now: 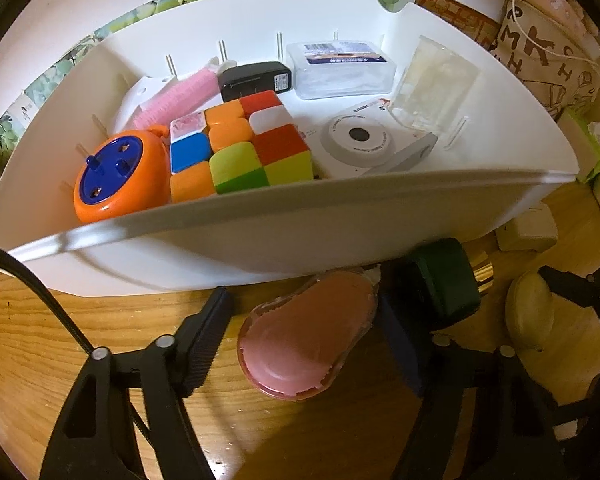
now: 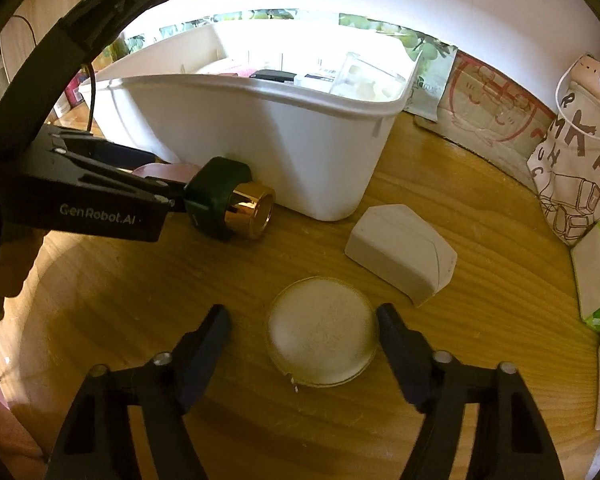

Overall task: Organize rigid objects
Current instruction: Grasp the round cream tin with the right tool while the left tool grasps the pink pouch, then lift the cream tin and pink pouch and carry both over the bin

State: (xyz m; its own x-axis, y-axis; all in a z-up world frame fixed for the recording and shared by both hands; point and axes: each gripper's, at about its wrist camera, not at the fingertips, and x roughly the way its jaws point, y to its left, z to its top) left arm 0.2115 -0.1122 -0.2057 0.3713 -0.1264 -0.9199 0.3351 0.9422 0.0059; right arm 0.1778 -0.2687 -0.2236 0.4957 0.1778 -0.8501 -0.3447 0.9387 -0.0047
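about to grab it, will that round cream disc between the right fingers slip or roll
The round cream disc lies flat on the wooden table, so rolling seems unlikely. Its domed, smooth-looking top and curved rim may let the right hand-held gripper slip.

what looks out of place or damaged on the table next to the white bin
The pink round container lies tipped on its side between the left gripper's fingers, its clear wrap torn and ragged at the rim. The green bottle with the gold cap also lies on its side against the white bin.
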